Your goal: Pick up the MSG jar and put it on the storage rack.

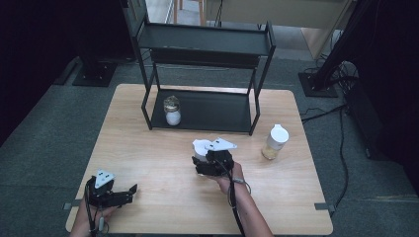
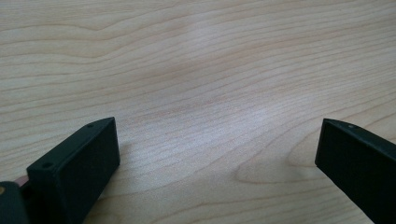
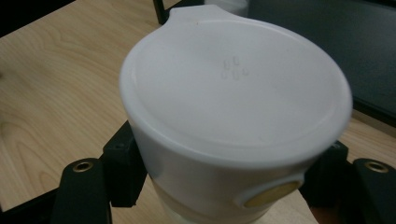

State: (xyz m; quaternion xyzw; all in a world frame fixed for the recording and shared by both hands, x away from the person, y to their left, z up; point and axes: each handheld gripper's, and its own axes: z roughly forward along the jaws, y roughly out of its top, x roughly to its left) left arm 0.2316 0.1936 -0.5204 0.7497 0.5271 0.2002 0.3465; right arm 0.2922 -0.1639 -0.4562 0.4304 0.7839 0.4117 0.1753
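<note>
My right gripper (image 1: pixel 207 159) has its jaws pinched on the white-lidded jar (image 3: pixel 233 116), 1 jaw on each side of the body just below the lid; in the high view that jar (image 1: pixel 200 148) sits near the middle of the desk (image 1: pixel 148 163), in front of the black shelf rack (image 1: pixel 207 111). I cannot tell whether the jar is resting on the desk or lifted off it. My left gripper (image 1: pixel 129 190) lies at the near left corner of the desk with its jaws spread wide and nothing but bare wood between them. A gold-lidded jar (image 1: pixel 172 110) stands on the rack's bottom shelf at its left end, and a second white-capped jar (image 1: pixel 275 141) stands on the desk to the right of the rack.
</note>
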